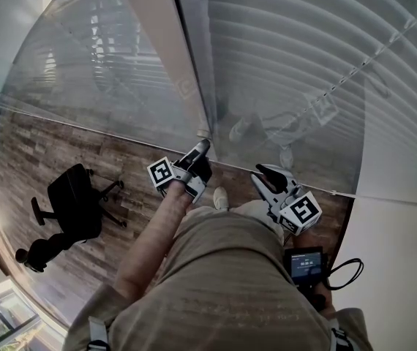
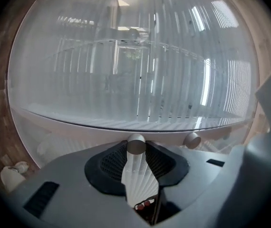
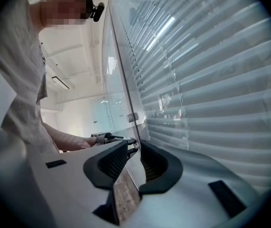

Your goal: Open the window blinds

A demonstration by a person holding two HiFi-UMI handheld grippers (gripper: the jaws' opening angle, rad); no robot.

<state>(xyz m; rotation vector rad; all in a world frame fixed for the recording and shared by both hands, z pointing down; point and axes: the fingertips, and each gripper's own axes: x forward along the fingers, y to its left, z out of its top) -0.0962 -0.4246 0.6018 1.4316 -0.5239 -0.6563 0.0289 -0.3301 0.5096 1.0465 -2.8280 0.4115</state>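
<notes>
White slatted blinds hang behind a glass wall; they also fill the right gripper view and the left gripper view. A small round knob sticks out of the frame at the glass's edge. My left gripper points level at it, its dark pads closed on either side of the knob. In the head view the left gripper touches the frame's foot. My right gripper hangs to the right, open and empty, with nothing between its pads.
A second round knob sits beside the held one. A bead cord runs across the slats. A black office chair stands on the wood floor at left. White wall lies at right.
</notes>
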